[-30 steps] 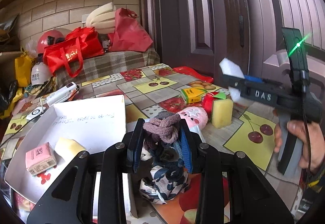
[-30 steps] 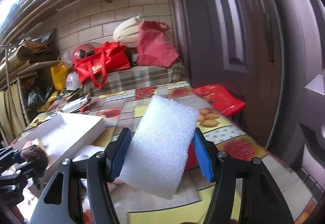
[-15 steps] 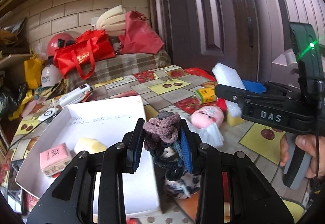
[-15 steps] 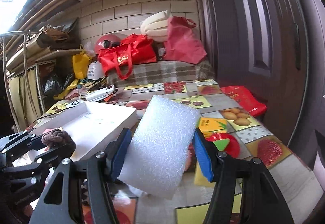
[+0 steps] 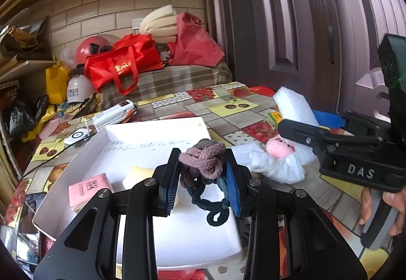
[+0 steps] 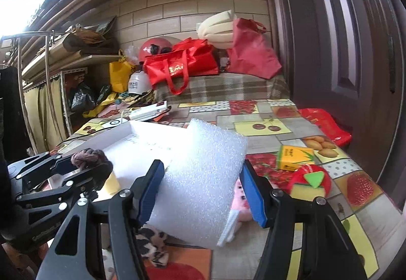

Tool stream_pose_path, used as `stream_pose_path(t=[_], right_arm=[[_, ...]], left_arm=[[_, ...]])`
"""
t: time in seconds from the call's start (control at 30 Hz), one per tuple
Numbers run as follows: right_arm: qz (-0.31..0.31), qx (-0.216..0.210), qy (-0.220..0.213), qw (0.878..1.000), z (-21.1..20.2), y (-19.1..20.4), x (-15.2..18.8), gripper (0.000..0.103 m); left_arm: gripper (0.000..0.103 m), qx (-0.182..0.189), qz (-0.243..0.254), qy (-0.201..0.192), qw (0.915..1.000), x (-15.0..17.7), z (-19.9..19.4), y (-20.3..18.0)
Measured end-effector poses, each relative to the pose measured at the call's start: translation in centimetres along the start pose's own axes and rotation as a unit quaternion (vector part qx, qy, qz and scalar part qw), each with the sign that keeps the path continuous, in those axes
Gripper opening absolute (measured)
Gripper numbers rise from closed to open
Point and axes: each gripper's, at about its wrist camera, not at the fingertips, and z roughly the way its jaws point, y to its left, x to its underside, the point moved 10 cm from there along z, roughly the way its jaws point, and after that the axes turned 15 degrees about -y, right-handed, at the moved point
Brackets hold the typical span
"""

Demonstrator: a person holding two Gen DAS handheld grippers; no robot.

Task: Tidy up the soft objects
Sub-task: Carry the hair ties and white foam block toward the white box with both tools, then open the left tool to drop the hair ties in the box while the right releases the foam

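From my left wrist view, my left tongs (image 5: pixel 201 178) at lower centre are clamped on a bundle of hair ties (image 5: pixel 203 162), mauve on top and dark blue dangling below, over the white tray (image 5: pixel 192 234), where a pink tissue pack (image 5: pixel 88 191) and a pale yellow sponge (image 5: pixel 137 174) lie at lower left; my right tongs (image 5: pixel 299 117) enter from the right edge, pinching the white foam block (image 5: pixel 291 104) above a pink plush toy (image 5: pixel 279 160) on the worktop (image 5: pixel 228 115). From my right wrist view, my right tongs (image 6: pixel 201 191) grip the foam block (image 6: pixel 203 183) at centre, the left tongs (image 6: pixel 83 165) with the hair ties (image 6: pixel 88 155) sit at left over the tray (image 6: pixel 142 137), and a yellow box (image 6: pixel 295 157) and a red-and-yellow sponge toy (image 6: pixel 310 182) rest on the worktop (image 6: pixel 266 127) at right.
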Motion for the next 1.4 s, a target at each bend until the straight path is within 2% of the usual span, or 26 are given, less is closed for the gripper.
stream_pose_path(t=[0.6, 0.77, 1.0, 1.23, 1.4], right_arm=[[0.020, -0.060, 0.015, 0.998, 2.0, 6.0, 0.9, 0.061], [0.003, -0.072, 0.015, 0.997, 2.5, 8.0, 1.1, 0.061], [-0.001, -0.071, 0.018, 0.997, 2.9, 8.6, 1.3, 0.061], [-0.009, -0.073, 0.016, 0.997, 3.3, 9.5, 1.4, 0.061], [-0.012, -0.080, 0.017, 0.997, 3.9, 10.4, 1.5, 0.061]], left_arm=[[0.033, -0.046, -0.007, -0.002, 0.9989, 0.4, -0.4, 4.8], [0.033, -0.057, -0.015, -0.004, 0.9982, 0.5, -0.6, 6.0], [0.033, -0.065, -0.024, -0.005, 0.9976, 0.5, -0.5, 6.8], [0.033, -0.088, -0.043, -0.004, 0.9952, 0.7, -0.6, 8.5], [0.033, -0.108, -0.032, 0.000, 0.9937, 0.8, -0.2, 9.9]])
